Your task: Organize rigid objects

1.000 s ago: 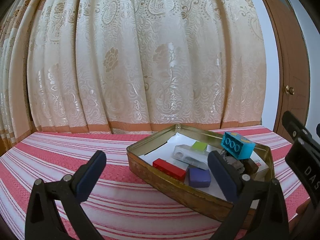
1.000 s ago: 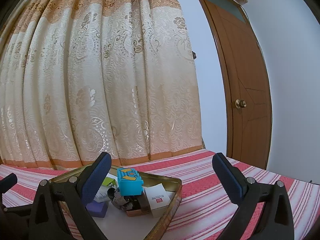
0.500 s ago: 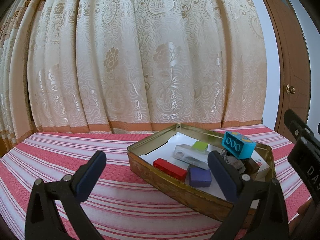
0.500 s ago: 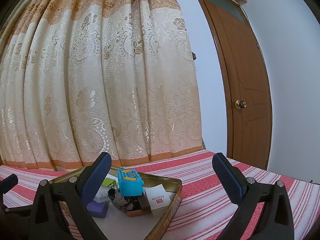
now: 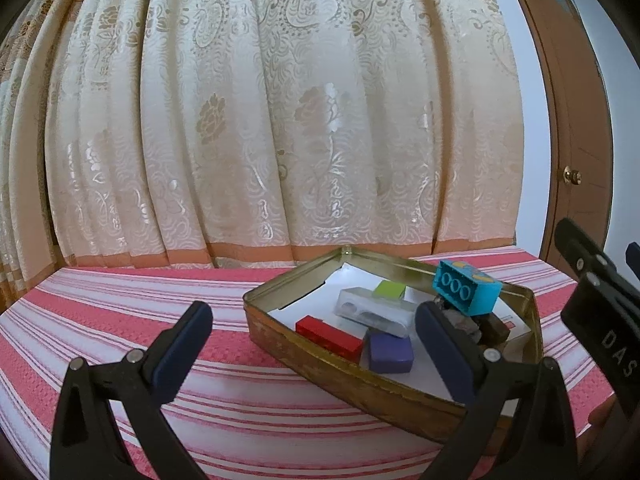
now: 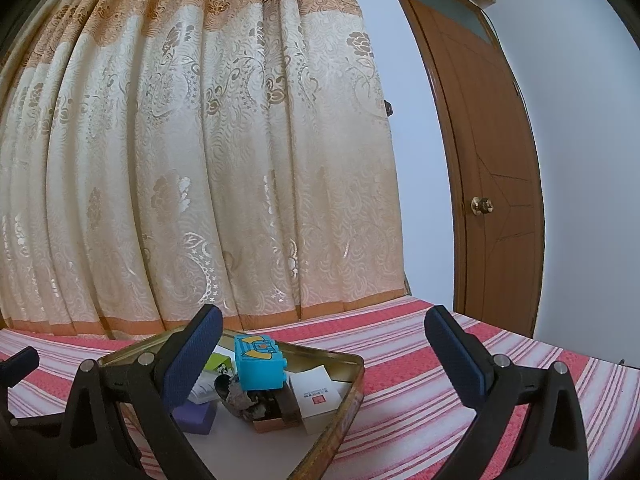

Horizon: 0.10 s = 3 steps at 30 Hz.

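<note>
A shallow gold-coloured metal tin (image 5: 320,354) sits on the red-and-white striped cloth (image 5: 120,312) of the table, and the small rigid pieces all lie inside it. In the left wrist view a long red block (image 5: 329,335) lies near the tin's near wall, a purple square block (image 5: 390,351) just to its right, a clear oblong plastic case (image 5: 374,311) behind them and a lime-green tile (image 5: 390,291) farther back. A turquoise studded toy brick (image 5: 466,288) is perched, tilted, on a dark jumble of small pieces at the right side, with a white square box (image 6: 316,394) beside it.

The left gripper (image 5: 316,350) hangs over the cloth with its blue-padded fingers spread wide and nothing between them; the tin lies ahead and to its right, its right finger crossing the tin's near wall in the picture. The right gripper (image 6: 324,354) is likewise spread wide and empty, with the tin ahead and to its left.

Since every piece seen is already in the tin, the scene fits either a tin still waiting to be sorted out or one just filled. The red block's long axis runs slantwise, from far left to near right, and it lies nearer the left gripper; the brick and white box lie nearer the right.
</note>
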Motion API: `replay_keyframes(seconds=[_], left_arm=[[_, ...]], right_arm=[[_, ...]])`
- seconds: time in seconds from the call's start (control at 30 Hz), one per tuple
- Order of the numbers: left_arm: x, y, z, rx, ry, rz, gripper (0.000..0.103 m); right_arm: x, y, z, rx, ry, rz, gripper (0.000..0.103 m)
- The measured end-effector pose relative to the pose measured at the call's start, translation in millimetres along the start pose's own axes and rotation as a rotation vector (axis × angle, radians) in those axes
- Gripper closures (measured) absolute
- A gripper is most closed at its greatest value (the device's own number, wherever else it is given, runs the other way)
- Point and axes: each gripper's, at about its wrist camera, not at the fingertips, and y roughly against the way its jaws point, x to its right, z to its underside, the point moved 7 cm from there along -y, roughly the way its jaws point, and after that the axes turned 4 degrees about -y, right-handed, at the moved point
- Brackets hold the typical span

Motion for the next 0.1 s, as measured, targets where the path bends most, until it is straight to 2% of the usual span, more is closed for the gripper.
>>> replay_keyframes(seconds=[0.1], left_arm=[[0.5,-1.2,-0.6,-0.006,-0.002,-0.001,0.000]], right_arm=[[-0.4,0.3,0.1,0.000,0.001,0.000,0.001]])
